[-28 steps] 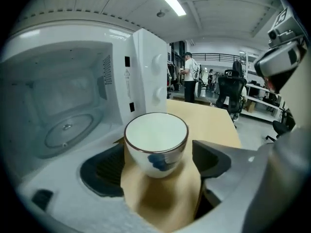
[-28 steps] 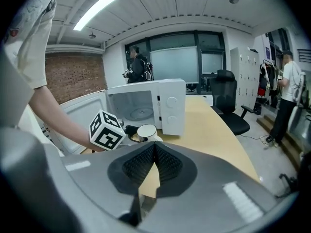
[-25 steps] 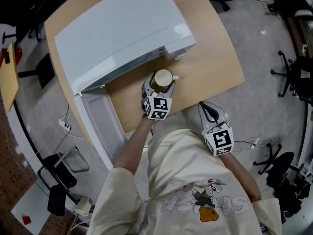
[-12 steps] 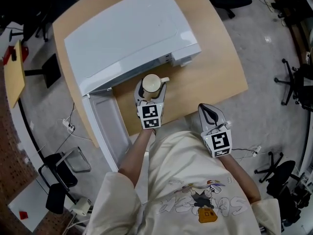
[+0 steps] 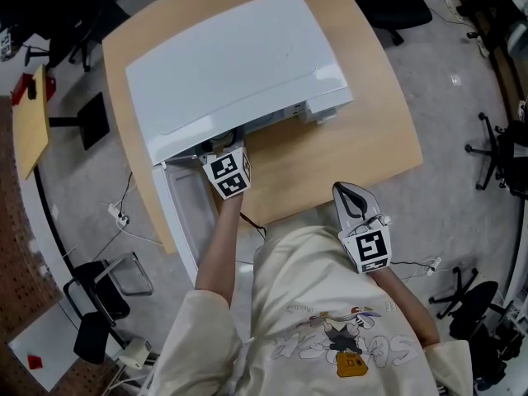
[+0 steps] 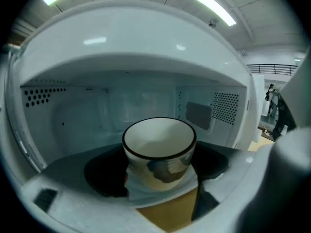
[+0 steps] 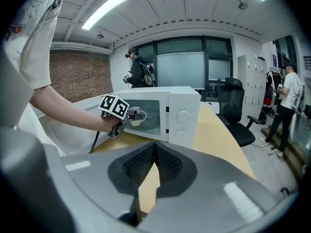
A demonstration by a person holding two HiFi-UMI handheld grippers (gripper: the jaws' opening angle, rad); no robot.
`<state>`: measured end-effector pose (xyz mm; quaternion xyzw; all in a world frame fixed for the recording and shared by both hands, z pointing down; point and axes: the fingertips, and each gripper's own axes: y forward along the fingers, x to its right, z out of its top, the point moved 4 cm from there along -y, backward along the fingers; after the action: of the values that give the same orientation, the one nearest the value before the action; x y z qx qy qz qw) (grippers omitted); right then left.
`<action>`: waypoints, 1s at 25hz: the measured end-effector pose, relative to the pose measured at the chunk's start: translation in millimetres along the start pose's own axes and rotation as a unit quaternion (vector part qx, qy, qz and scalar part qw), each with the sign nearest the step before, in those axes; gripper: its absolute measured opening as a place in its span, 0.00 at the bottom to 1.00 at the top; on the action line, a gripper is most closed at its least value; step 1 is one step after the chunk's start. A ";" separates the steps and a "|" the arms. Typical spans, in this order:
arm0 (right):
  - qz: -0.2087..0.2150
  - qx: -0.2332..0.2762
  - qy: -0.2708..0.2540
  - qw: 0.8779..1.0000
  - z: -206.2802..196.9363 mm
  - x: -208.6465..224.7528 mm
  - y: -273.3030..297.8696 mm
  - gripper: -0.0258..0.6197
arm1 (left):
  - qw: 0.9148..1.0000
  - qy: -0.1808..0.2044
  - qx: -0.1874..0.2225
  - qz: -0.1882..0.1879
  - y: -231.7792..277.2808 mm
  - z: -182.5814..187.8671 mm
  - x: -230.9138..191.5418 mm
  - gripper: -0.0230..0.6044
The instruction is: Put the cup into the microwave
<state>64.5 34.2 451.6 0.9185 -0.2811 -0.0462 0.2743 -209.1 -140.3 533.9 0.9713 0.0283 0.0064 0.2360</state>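
The cup hangs upright just inside the mouth of the open microwave, clamped between the jaws of the left gripper. The right gripper, pinched closed on nothing, hovers at the near edge of the wooden table. An office chair stands to the right, with a brick wall far left.

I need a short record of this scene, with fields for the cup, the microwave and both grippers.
cup: white, dark rim, upright, at the microwave's open front
microwave: white, on the wooden table, door open
left gripper: jaws closed on the cup
right gripper: jaws together, empty, near the table's edge
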 end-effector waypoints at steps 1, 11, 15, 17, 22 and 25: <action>-0.003 0.000 0.002 1.000 0.2 0.1 -0.3 0.05 | 1.000 -0.006 -0.002 0.008 5.3 -0.6 -8.4 0.66; -0.027 -0.009 0.011 1.000 -1.5 -0.2 -3.5 0.05 | 0.999 0.005 0.017 0.045 44.2 9.9 -41.3 0.66; -0.030 -0.010 0.014 0.999 -3.7 1.3 -3.4 0.05 | 0.999 0.008 0.028 0.045 42.7 11.2 -41.6 0.67; -0.029 -0.009 0.015 0.999 -3.1 2.6 -2.2 0.05 | 0.998 0.004 0.037 0.042 37.8 14.6 -41.0 0.67; -0.015 0.001 0.009 1.000 2.2 2.0 -0.3 0.05 | 0.998 0.009 0.043 0.040 22.1 15.7 -35.0 0.71; -0.011 0.006 -0.004 1.000 8.7 2.9 0.6 0.05 | 0.998 -0.001 0.035 0.048 0.5 11.2 -29.4 0.70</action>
<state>64.6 28.0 444.7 0.9229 -0.2722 -0.0519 0.2674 -238.2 -147.7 524.2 0.9793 -0.0187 0.0163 0.2010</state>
